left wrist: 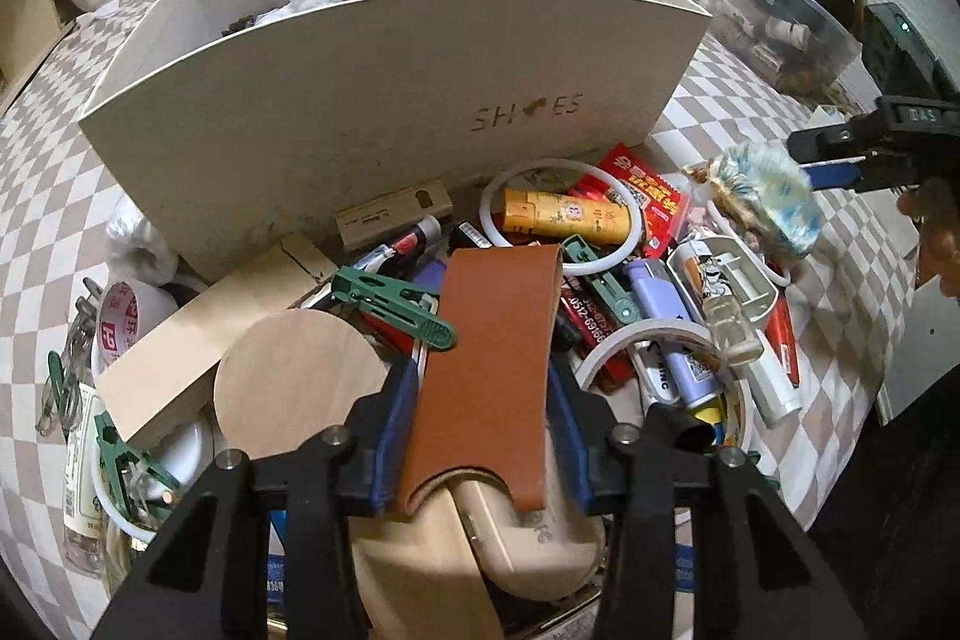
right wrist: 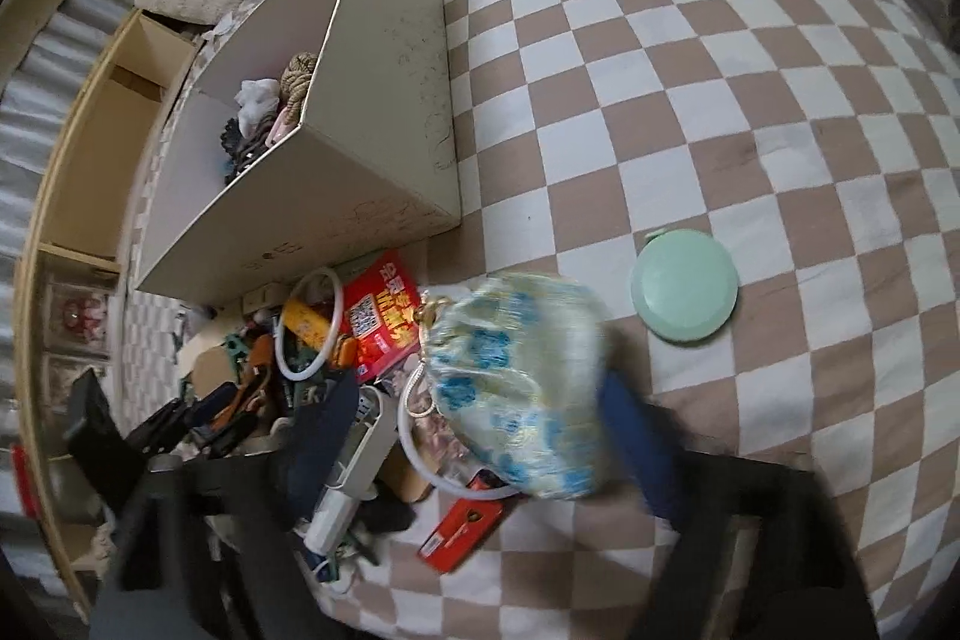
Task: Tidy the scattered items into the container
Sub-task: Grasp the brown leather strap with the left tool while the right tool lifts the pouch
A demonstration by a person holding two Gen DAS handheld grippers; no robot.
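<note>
closing on the brown leather case atop the pile, the left gripper is pinching it; lifting into the shoe box is called for. the right gripper, jaws spread, has the floral pouch loose between them.

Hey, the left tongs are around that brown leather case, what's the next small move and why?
Probably lift the brown leather case clear of the pile and carry it to the shoe box. The left tongs flank it on both sides, and the open box stands just behind the clutter.

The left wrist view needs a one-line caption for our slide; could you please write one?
Left gripper closing around a brown leather case atop clutter before a cream shoe box.
</note>
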